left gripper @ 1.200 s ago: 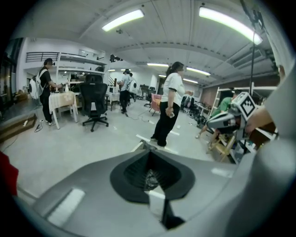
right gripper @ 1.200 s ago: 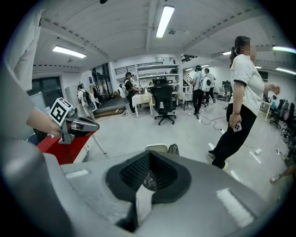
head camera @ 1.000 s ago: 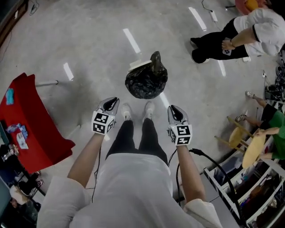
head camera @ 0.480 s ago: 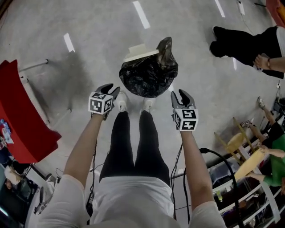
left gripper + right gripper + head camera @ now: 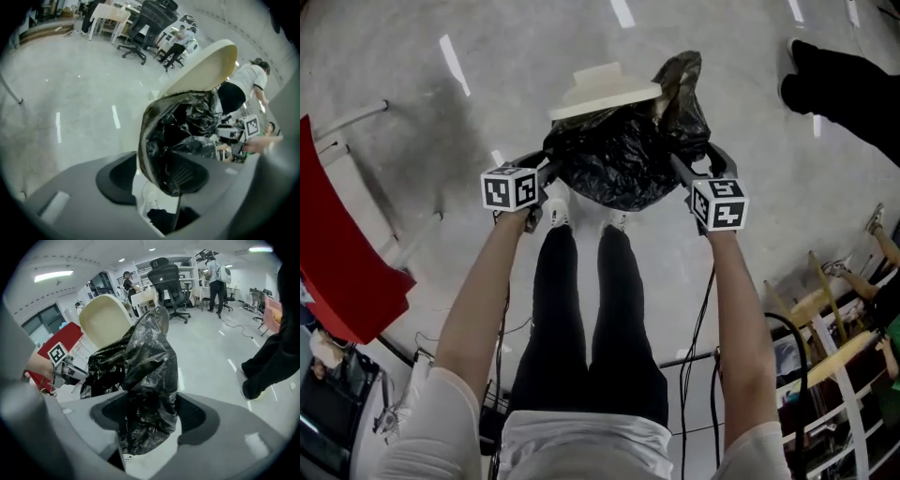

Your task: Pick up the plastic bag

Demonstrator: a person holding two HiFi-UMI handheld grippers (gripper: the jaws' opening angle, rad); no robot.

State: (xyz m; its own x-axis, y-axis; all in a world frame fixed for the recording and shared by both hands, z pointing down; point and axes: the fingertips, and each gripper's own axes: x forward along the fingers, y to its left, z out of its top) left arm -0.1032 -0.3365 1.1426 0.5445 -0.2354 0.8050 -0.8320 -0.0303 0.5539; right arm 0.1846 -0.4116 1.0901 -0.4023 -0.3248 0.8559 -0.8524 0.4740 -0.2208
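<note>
A crumpled black plastic bag (image 5: 623,159) sits on the grey floor just ahead of the person's shoes, with a cream lid-like board (image 5: 605,89) against its far side. My left gripper (image 5: 546,172) is at the bag's left flank and my right gripper (image 5: 692,165) at its right flank. Both have just been opening and stand open. In the left gripper view, a fold of the bag (image 5: 187,126) lies between the wide jaws of the left gripper (image 5: 157,176). The right gripper view shows the bag's knotted top (image 5: 145,376) between the spread jaws of the right gripper (image 5: 147,416).
A red seat (image 5: 337,262) stands at the left. A person in black (image 5: 853,84) is at the upper right. Wooden chairs (image 5: 825,319) and shelving fill the lower right. Cables (image 5: 698,347) trail on the floor behind the legs. Office chairs (image 5: 168,277) stand farther off.
Both grippers dropped from beside the knees down to the bag's two sides, and their jaws went from shut to wide. The bag now fills more of the head view.
</note>
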